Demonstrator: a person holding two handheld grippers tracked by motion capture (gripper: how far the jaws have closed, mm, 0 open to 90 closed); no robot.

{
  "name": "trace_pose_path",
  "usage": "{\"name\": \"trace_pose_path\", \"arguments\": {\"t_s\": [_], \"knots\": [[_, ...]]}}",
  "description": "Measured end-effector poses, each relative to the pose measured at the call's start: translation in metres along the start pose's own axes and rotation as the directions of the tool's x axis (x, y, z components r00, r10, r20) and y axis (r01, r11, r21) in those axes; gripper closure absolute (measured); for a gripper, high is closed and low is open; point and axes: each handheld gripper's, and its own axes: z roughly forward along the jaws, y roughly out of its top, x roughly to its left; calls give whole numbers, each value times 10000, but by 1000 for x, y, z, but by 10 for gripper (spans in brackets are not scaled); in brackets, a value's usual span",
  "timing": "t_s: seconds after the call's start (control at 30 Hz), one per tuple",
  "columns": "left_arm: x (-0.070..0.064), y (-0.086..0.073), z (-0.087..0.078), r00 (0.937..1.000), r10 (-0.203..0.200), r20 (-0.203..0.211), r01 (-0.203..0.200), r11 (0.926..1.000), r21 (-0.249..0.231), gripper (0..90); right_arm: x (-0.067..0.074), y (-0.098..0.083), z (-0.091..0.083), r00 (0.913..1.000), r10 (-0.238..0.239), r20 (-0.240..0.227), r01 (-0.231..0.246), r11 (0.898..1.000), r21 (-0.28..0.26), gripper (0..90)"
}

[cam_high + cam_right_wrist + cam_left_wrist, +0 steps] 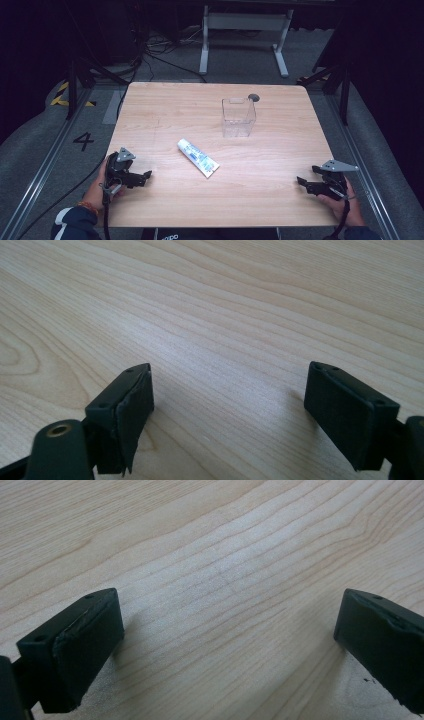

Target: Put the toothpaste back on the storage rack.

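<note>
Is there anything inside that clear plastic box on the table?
The clear box looks empty: the table's wood shows through its walls. The toothpaste tube lies outside, nearer the person. Something tiny or transparent inside couldn't be ruled out.

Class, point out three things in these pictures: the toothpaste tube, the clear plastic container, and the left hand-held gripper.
toothpaste tube (198, 158): high view, middle of its printed body.
clear plastic container (239, 120): high view, its front wall.
left hand-held gripper (145, 177): high view, between its jaw tips.
</note>
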Motion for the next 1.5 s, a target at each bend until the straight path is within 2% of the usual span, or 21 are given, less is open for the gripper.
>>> {"name": "trace_pose_path", "arguments": {"t_s": [0.2,0.27,0.5,0.57,0.63,0.7,0.77,0.8,0.9,0.93,0.97,1.0,1.03,1.1,1.13,1.23,1.27,1.3,1.4,1.43,1.5], "knots": [[1,0,0,10000,61,29,-61,10000,4,1,0,0,0,10000,0,1,0,10000,3,201],[3,0,-2,9995,279,176,-281,9996,104,2,0,0,0,10000,-2,4,2,10000,3,202],[5,-1,-2,9986,433,299,-437,9990,117,4,0,0,0,10000,9,-4,-9,10000,-2,201],[6,0,-1,9976,601,353,-602,9982,32,4,0,0,0,10000,12,-9,-12,10000,-5,202],[8,1,-1,9942,938,531,-944,9955,71,5,0,0,0,10000,20,-8,-20,10000,-4,202],[9,2,-1,9933,991,592,-1001,9949,148,6,0,0,0,10000,16,-10,-16,10000,-5,202],[9,3,-1,9935,875,729,-893,9958,216,6,0,0,0,10000,22,-16,-22,10000,-5,203],[10,4,0,9909,1128,729,-1140,9934,117,7,0,0,0,10000,26,-16,-26,10000,-6,203],[12,6,0,9892,1122,943,-1145,9932,194,59,0,0,0,10000,25,-15,-25,10000,-5,203],[13,7,0,9869,1243,1026,-1264,9919,142,59,0,0,0,10000,22,-14,-22,10000,-3,203],[14,8,-1,9842,1416,1066,-1435,9896,105,112,0,0,0,10000,20,-14,-20,10000,-2,203],[15,9,-2,9824,1400,1233,-1431,9896,161,158,0,0,0,10000,21,-15,-21,10000,-2,203],[15,11,-2,9819,1491,1170,-1534,9878,280,169,0,0,0,10000,15,-11,-15,10000,-4,203],[15,14,-3,9802,1613,1151,-1664,9854,357,157,0,0,0,10000,13,-12,-13,10000,-3,203],[16,16,-3,9768,1756,1227,-1807,9830,312,169,0,0,0,10000,15,-15,-15,10000,-2,203],[14,19,-5,9722,1958,1281,-2020,9787,368,174,0,0,0,10000,18,-11,-18,10000,-2,203],[14,21,-6,9677,2183,1258,-2241,9740,336,177,0,0,0,10000,16,-13,-16,10000,-4,203],[13,21,-5,9671,2209,1265,-2278,9728,429,179,0,0,0,10000,18,-14,-18,10000,-2,203],[11,28,-6,9565,2567,1389,-2667,9620,590,184,0,0,0,10000,17,-12,-17,10000,-1,203],[10,30,-6,9557,2543,1481,-2647,9628,547,195,0,0,0,10000,16,-11,-16,10000,-2,203],[8,36,-8,9470,2832,1518,-2920,9557,382,199,0,0,0,10000,18,-12,-18,10000,-3,203]]}}
